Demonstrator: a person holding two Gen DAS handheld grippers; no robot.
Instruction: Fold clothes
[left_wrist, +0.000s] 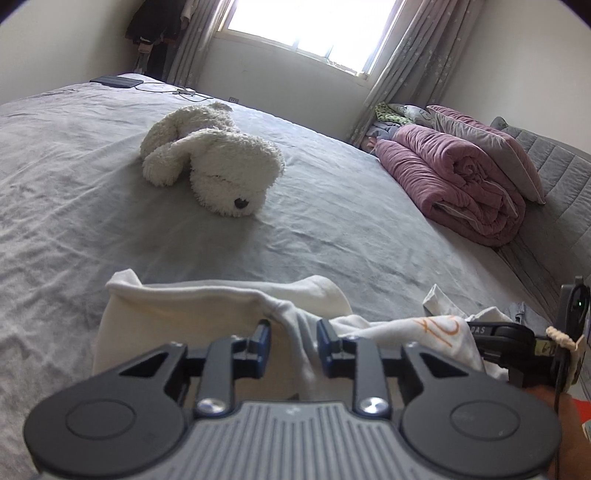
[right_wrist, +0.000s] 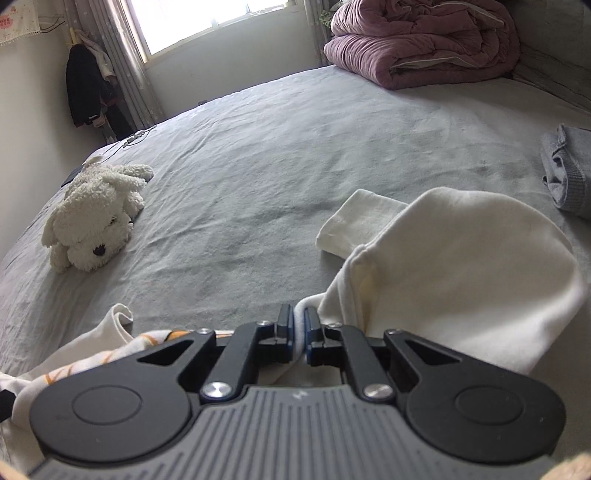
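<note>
A cream-white garment (left_wrist: 177, 314) lies bunched on the grey bed sheet (left_wrist: 74, 206), close in front of both grippers. Part of it bears an orange print (left_wrist: 439, 328). My left gripper (left_wrist: 294, 334) stands open, and a ridge of the cloth runs through the gap without the pads pressing on it. In the right wrist view the same garment (right_wrist: 461, 266) billows up to the right, with a sleeve lying flat beyond it. My right gripper (right_wrist: 299, 325) is shut on a thin white edge of this garment. Its printed part (right_wrist: 110, 354) trails to the left.
A white plush dog (left_wrist: 214, 162) (right_wrist: 96, 218) lies on the bed. A rolled pink quilt (left_wrist: 454, 184) (right_wrist: 421, 40) and a pillow sit by the headboard. A folded grey garment (right_wrist: 565, 177) rests at the right. A tablet (left_wrist: 118, 80) with cables occupies the far corner.
</note>
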